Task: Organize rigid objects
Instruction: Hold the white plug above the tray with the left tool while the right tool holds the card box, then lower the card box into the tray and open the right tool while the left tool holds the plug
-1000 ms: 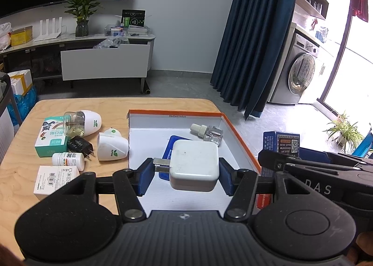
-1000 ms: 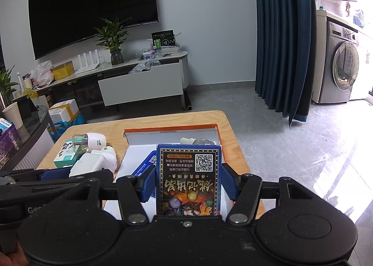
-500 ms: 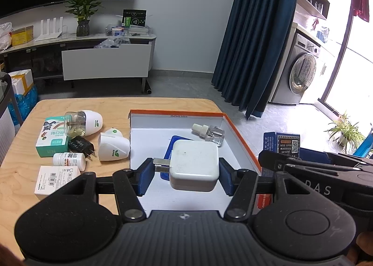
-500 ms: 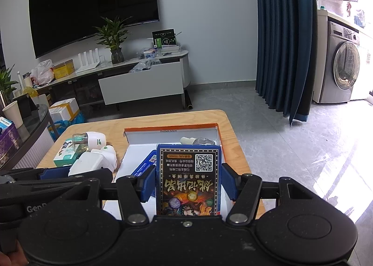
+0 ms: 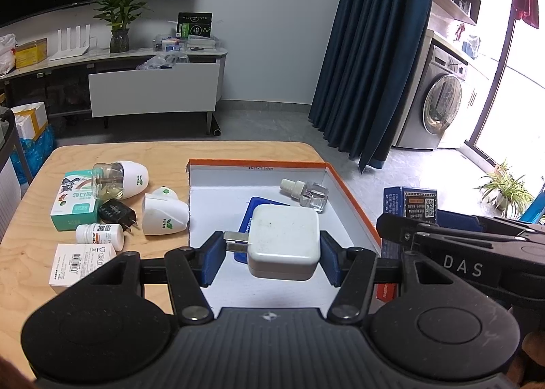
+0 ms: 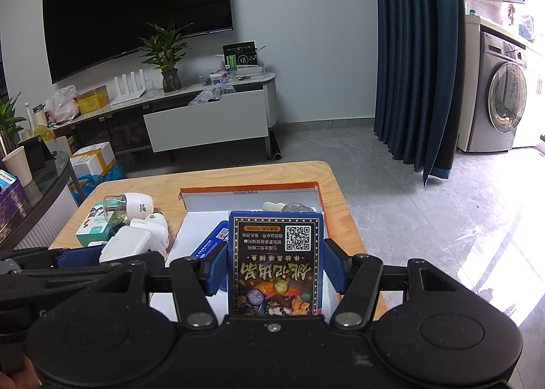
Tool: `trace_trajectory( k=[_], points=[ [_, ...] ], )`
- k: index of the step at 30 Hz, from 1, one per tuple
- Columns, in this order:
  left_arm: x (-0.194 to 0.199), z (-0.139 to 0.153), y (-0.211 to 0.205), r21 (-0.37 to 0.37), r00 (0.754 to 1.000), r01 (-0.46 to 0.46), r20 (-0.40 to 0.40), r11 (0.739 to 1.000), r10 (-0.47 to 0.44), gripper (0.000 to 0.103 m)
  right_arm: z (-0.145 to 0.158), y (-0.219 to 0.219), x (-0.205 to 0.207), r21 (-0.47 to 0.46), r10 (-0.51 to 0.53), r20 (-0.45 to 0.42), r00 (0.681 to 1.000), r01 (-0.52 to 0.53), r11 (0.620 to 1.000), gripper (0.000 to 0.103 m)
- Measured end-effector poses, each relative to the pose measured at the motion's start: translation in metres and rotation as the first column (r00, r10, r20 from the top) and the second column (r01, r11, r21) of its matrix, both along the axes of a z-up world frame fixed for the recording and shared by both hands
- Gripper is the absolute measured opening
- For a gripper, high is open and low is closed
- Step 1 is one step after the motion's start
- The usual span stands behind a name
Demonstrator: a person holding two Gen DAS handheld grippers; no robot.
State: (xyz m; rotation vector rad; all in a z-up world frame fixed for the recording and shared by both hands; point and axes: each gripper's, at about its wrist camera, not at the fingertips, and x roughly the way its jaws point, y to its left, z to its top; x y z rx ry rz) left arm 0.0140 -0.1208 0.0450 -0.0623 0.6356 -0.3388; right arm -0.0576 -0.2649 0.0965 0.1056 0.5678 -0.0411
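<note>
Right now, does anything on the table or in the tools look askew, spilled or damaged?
Nothing is spilled or broken. Two oddities: the left tool grips the white charger by its prongs on one side, and the dark card box in the right tool is upside down, its print inverted.

The white box floor (image 5: pixel 218 215) lies open at its left; a glass bottle (image 5: pixel 308 192) and blue packet (image 5: pixel 250 215) crowd the far right.
</note>
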Motion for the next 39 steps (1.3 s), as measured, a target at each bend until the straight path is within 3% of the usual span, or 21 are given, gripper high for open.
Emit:
trace_trajectory(
  k=[39],
  points=[
    [0.011, -0.017, -0.005, 0.011, 0.999, 0.005, -0.052, 1.0, -0.004, 0.059, -0.022, -0.006, 0.036, 0.0, 0.015, -0.064, 0.998, -0.015, 1.0, 0.071]
  ],
)
